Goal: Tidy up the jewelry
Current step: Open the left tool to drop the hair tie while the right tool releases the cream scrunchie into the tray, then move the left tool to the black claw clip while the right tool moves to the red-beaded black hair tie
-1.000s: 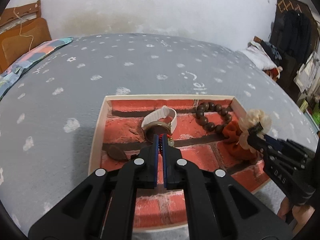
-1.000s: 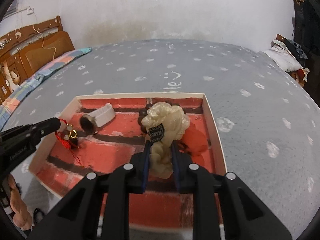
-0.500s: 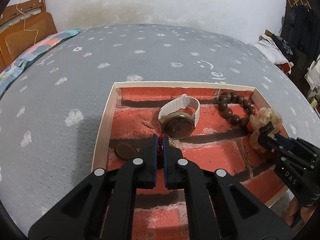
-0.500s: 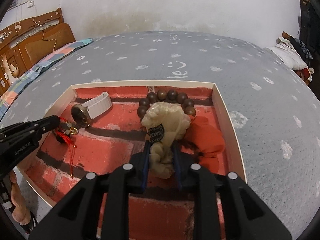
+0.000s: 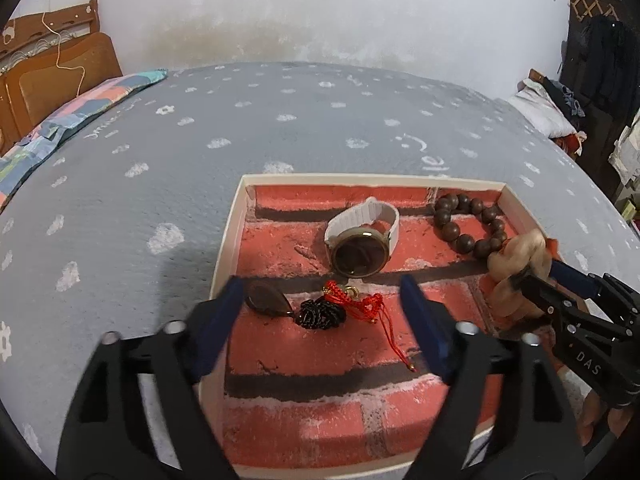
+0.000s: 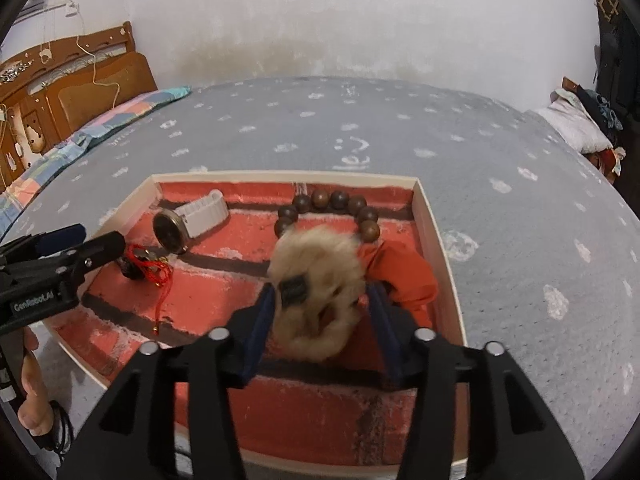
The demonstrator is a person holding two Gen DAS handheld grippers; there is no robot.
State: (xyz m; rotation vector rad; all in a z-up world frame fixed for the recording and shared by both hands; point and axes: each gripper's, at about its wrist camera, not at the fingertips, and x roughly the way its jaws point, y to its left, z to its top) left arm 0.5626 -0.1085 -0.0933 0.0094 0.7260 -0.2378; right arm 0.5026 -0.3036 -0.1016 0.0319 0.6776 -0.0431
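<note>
- The left gripper (image 5: pixel 322 312) gaped wide, empty, above the limp red-cord pendant (image 5: pixel 320 308); best pinched at its knot.
- The right gripper (image 6: pixel 320 312) stood open around the soft cream scrunchie (image 6: pixel 316 280).

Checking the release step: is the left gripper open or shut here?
Open. The left gripper's blue fingers stand wide apart, and the red-corded pendant lies between them on the tray.

A tray (image 5: pixel 229 236) is set on the bedspread (image 5: pixel 160 160). Inside it, a watch (image 5: pixel 362 240) is laid toward the far side, with a bead bracelet (image 5: pixel 470 222) to its right. A tasselled charm (image 5: pixel 320 308) is placed nearer, before the watch. Two scrunchies (image 6: pixel 320 292) (image 6: pixel 404 272) are found at the right, before the bracelet.
</note>
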